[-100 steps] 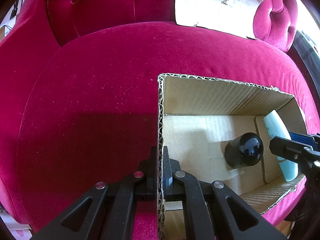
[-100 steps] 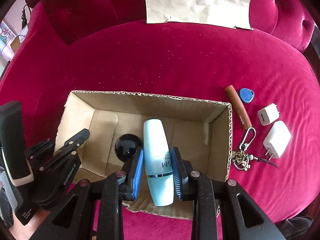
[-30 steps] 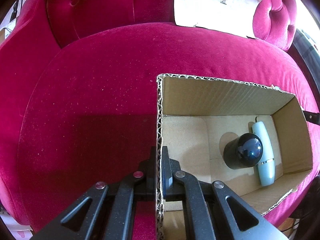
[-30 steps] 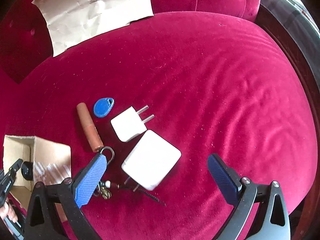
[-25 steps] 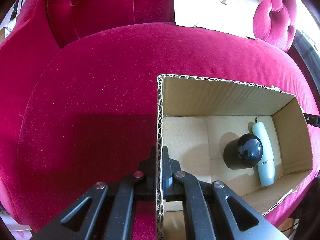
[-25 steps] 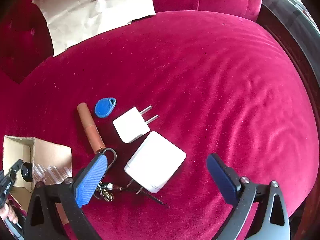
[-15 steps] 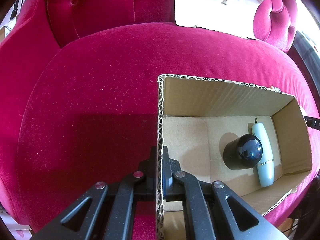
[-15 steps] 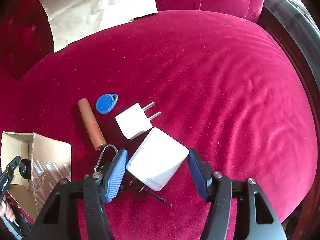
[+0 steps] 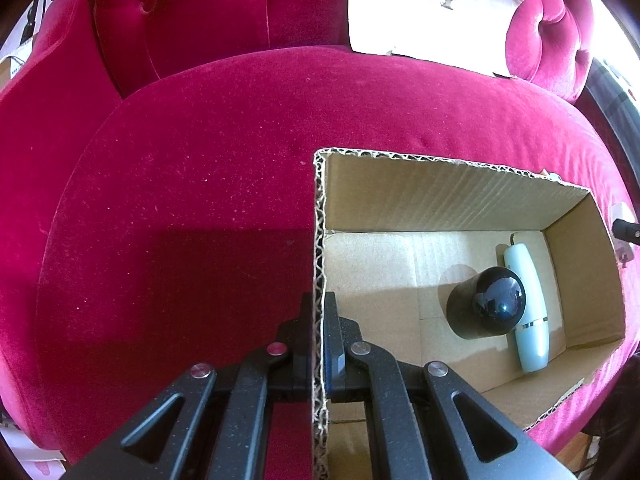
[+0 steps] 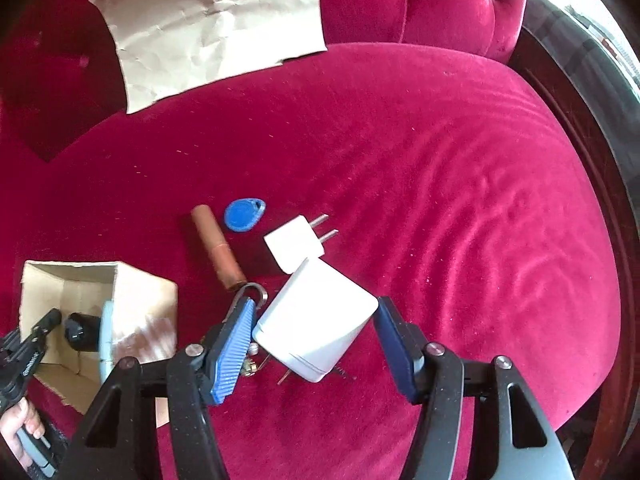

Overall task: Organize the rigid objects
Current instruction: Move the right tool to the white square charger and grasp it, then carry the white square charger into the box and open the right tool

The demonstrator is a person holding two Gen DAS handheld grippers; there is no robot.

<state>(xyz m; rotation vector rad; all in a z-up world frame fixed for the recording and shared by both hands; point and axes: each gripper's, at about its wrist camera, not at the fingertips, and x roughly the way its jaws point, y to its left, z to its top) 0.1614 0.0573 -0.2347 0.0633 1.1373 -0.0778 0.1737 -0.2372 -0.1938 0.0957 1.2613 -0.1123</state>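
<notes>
Left view: your left gripper (image 9: 320, 344) is pinching the box (image 9: 319, 240) wall at 6 o'clock. Right view: your right gripper (image 10: 312, 332) looks clamped on the big charger (image 10: 316, 316), probably lifted; box at 8 o'clock.

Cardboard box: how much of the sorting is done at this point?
Done: black jar and pale blue bottle lie in the cardboard box, whose wall the left tongs pinch. In hand: large white charger between the right tongs. Left on the cushion: small charger, brown tube, blue tag, keyring.
</notes>
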